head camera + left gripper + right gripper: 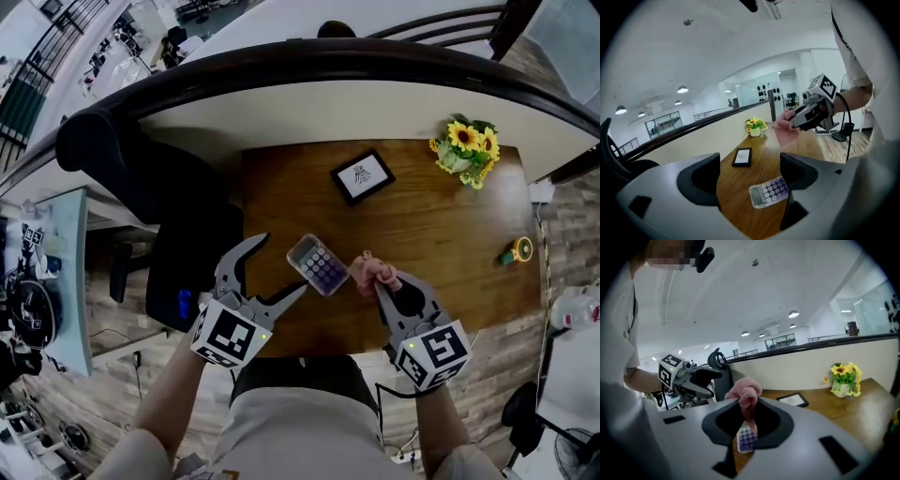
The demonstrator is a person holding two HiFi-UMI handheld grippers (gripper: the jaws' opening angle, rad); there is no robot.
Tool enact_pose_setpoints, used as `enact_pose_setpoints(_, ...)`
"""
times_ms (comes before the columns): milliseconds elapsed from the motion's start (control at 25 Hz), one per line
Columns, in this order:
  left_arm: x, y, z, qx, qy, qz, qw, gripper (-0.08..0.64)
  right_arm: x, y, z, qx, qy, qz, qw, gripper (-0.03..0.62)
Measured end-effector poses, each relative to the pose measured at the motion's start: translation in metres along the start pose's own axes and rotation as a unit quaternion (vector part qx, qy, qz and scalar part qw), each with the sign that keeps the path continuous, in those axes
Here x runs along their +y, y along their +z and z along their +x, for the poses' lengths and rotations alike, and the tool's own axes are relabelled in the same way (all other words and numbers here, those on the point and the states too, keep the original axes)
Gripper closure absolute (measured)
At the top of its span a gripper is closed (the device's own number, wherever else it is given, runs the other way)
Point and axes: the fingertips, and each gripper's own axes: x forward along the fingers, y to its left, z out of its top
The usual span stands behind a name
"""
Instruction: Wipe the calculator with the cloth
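Left hand-held gripper: jaws wide apart, nothing clamped. Its own view shows the calculator flat on the table ahead, in the gap between the two jaws and nearer the right one; neither pad presses on it. In the head view the nearer jaw tip ends just beside the calculator's near left corner; cannot tell whether it touches

Right hand-held gripper: jaws closed on the pink cloth, pinched low down, with a bunched tuft standing up above the jaws. In the head view the cloth sits just to the right of the calculator, close to its edge; cannot tell contact there. In the right gripper view the calculator shows below the cloth, keys up

Calculator: lies flat near the front middle of the wooden table, turned at an angle, display end toward the far left, between the two grippers

Further out: a black picture frame lies flat beyond the calculator, well apart from it. A pot of sunflowers stands at the far right corner. A black chair stands off the table's left side
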Motion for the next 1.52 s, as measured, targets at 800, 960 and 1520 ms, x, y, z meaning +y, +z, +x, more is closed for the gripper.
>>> enact_pose_setpoints(800, -0.014, -0.125, 0.079, -0.018, -0.208, 0.123, 0.9701, 0.156, 0.003, -0.104, 0.076, 0.064, -0.029, 0.031, 0.997, 0.541)
enact_pose_setpoints(960, -0.024, -0.145, 0.096, -0.018, -0.264, 0.142, 0.9538, 0.15, -0.003, -0.12, 0.083, 0.068, -0.039, 0.038, 0.996, 0.541)
enact_pose_setpoints(1520, -0.055, -0.195, 0.136, 0.02, -0.402, 0.206, 0.8921, 0.095, -0.02, -0.166, 0.1, 0.106, -0.038, 0.058, 0.992, 0.541)
